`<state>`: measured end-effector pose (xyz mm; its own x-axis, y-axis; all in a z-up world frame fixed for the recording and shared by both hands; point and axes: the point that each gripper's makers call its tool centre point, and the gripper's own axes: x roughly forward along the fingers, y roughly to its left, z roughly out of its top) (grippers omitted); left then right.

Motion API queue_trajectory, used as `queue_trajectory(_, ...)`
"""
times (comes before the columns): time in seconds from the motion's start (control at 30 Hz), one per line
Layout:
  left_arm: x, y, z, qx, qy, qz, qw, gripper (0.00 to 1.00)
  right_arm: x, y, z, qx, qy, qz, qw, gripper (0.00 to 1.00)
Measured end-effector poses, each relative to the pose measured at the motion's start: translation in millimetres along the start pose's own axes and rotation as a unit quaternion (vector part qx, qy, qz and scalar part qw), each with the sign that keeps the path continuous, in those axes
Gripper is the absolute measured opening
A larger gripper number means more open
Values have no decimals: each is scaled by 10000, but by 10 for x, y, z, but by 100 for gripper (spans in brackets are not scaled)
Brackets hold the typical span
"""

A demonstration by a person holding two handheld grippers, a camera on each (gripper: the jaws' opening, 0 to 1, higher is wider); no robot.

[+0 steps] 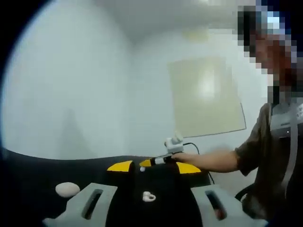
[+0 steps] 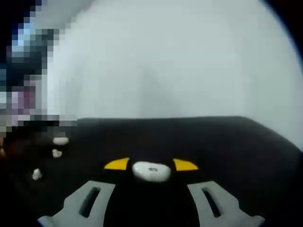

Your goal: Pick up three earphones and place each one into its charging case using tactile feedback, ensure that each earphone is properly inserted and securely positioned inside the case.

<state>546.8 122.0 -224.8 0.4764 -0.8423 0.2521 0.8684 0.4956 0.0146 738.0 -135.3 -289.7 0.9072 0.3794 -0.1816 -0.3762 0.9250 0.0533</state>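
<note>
My left gripper is open, its yellow-tipped jaws spread wide over the black table. A white earphone lies on the table between the jaws, near their base. A white oval charging case sits to the left of them. In the right gripper view, my right gripper is open, and a white charging case lies between its yellow tips without visibly touching them. The right gripper also shows in the left gripper view, held low over the table by a person's hand, with a small white object just in front of it.
Three small white pieces lie on the table at the left of the right gripper view, too blurred to identify. A person sits at the right of the left gripper view, forearm reaching over the table. A pale wall is behind.
</note>
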Motion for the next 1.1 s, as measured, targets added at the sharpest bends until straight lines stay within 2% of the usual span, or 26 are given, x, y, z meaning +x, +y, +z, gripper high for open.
queue_trajectory(0.1, -2, -7, 15, 6, -40, -36, 10000, 31, -74, 10, -184, -304, 404, 104, 9987, 35)
queue_trajectory(0.2, -1, -11, 16, 1, -42, -63, 10000, 31, -116, 18, -388, -632, 876, 171, 9940, 35)
queue_trajectory(0.33, -8, -4, 25, 15, -62, -40, 10000, 31, -78, 20, -348, -688, 861, 166, 9938, 35)
queue_trajectory(0.47, -11, 8, 32, 12, -74, -28, 10000, 31, -89, 10, -350, -587, 801, 305, 9946, 36)
queue_trajectory(0.5, -22, 10, 52, -23, -118, -38, 9999, 31, -116, 21, -334, -628, 726, 300, 9949, 39)
queue_trajectory(0.53, -36, 21, 134, -131, -335, -20, 9994, 31, -141, 3, -233, -670, 451, 180, 9966, 43)
queue_trajectory(0.57, -76, 44, 234, -238, -616, -5, 9978, 30, -200, 4, -89, -680, 103, 49, 9976, 44)
queue_trajectory(0.6, -116, 79, 301, -357, -817, 44, 9960, 29, -286, 35, 120, -617, -387, -23, 9973, 43)
queue_trajectory(0.63, -179, 147, 374, -496, -1028, 145, 9934, 28, -318, 77, 235, -438, -632, 16, 9970, 39)
queue_trajectory(0.67, -254, 254, 451, -665, -1268, 335, 9891, 26, -370, 203, 393, -145, -936, 271, 9951, 33)
queue_trajectory(0.7, -302, 324, 486, -742, -1385, 470, 9865, 23, -422, 369, 523, 134, -1136, 661, 9912, 29)
queue_trajectory(0.77, -383, 426, 554, -775, -1619, 698, 9813, 21, -527, 839, 674, 454, -1223, 1797, 9750, 29)
queue_trajectory(0.8, -412, 443, 586, -785, -1738, 746, 9788, 21, -597, 1081, 713, 628, -1199, 2357, 9624, 29)
queue_trajectory(0.87, -450, 473, 600, -851, -1809, 787, 9766, 21, -739, 1552, 680, 827, -1126, 3436, 9287, 28)
queue_trajectory(0.93, -449, 505, 595, -864, -1803, 867, 9760, 21, -854, 1935, 538, 768, -1145, 4146, 8995, 29)
queue_trajectory(0.97, -437, 517, 582, -848, -1757, 897, 9767, 21, -849, 2027, 419, 488, -1126, 4194, 8995, 29)
queue_trajectory(1.0, -412, 515, 557, -820, -1667, 912, 9783, 21, -803, 2062, 279, 90, -1075, 4114, 9050, 29)
queue_trajectory(1.03, -401, 510, 546, -799, -1627, 909, 9792, 21, -754, 2056, 183, -110, -1031, 4037, 9090, 28)
queue_trajectory(1.07, -383, 499, 526, -772, -1566, 908, 9805, 21, -673, 2036, 42, -76, -910, 3927, 9151, 29)
queue_trajectory(1.1, -369, 502, 511, -766, -1513, 908, 9813, 22, -603, 1957, -126, -506, -378, 3719, 9261, 28)
